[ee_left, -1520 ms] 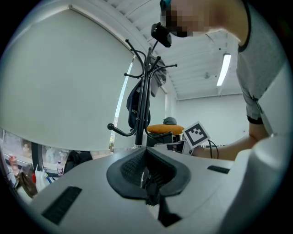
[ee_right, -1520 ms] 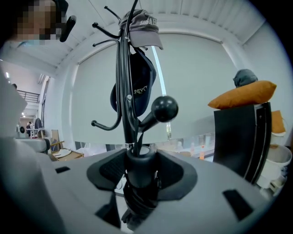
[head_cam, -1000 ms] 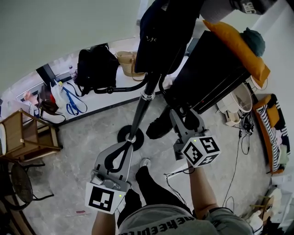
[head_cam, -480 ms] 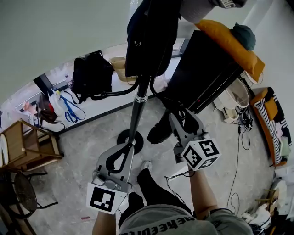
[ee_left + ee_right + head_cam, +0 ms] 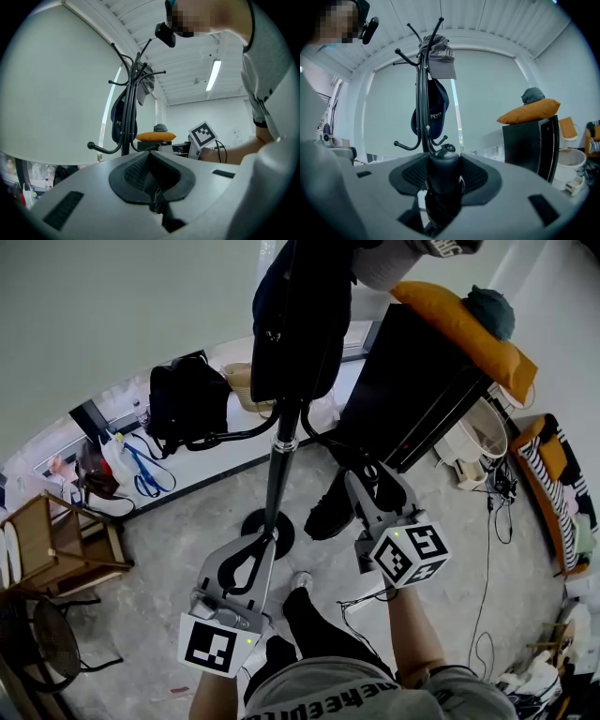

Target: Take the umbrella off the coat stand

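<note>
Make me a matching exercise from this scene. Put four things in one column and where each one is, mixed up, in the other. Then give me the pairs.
Things:
1. umbrella
2. grey cap
3. orange cushion
4. dark blue bag

Places:
A. on top of the black cabinet
B. clamped in the right gripper
C. hanging on the coat stand, below the cap
D. on the coat stand's top hooks

Pairs: 1-B, 2-D, 3-A, 4-C
</note>
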A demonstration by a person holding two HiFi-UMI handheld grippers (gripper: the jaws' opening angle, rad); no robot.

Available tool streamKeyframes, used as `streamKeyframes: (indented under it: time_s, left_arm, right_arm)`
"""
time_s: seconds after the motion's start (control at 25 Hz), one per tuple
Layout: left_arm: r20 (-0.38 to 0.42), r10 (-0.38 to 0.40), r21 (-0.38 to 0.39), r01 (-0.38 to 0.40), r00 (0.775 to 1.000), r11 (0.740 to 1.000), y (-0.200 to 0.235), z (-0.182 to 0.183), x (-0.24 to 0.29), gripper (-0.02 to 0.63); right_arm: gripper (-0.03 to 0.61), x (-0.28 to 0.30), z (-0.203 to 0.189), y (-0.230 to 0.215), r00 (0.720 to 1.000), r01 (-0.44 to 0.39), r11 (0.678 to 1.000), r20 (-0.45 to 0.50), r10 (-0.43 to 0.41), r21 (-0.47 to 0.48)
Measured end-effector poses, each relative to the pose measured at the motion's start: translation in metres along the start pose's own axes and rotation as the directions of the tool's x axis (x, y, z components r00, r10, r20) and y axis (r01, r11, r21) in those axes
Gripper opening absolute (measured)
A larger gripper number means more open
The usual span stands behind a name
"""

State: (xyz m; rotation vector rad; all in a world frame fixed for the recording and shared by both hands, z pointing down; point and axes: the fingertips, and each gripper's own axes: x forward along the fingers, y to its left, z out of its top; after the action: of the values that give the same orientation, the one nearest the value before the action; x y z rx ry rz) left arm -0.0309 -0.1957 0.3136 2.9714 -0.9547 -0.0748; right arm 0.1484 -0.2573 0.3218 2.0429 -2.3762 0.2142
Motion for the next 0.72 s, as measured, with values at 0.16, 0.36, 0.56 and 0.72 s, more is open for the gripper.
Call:
streamKeyframes:
  time_s: [0.16,0.36,0.56,0.72]
  left_arm:
    - [-0.001,0.006,-0.002,-0.006,1.000,1.000,0.003,0.001,-0.002,0.017]
    - [0.001,0.008,0.006,-0.008,1.000,1.000,0.003,0.003,-0.001,0.017]
    - [0.012,0.004,0.006,-0.004,1.000,1.000,0.001,0.003,0.002,0.017]
    - [0.017,-0.009,0.014,0.009,1.000,1.000,-0.005,0.006,0.007,0.017]
  right_arm:
    - [0.206,0.000,0.000,0.000,1.000,0.007,1.000,0.002,-0.007,-0.004]
    - [0.206,-0.002,-0.001,-0.009,1.000,0.028,1.000,0.005,-0.028,0.014]
    - [0.206,-0.008,0.004,-0.019,0.999,0.045,0.999,0.017,-0.046,0.007]
    - [0.206,-0.015,0.009,-0.020,0.999,0.042,0.999,0.027,-0.041,-0.019]
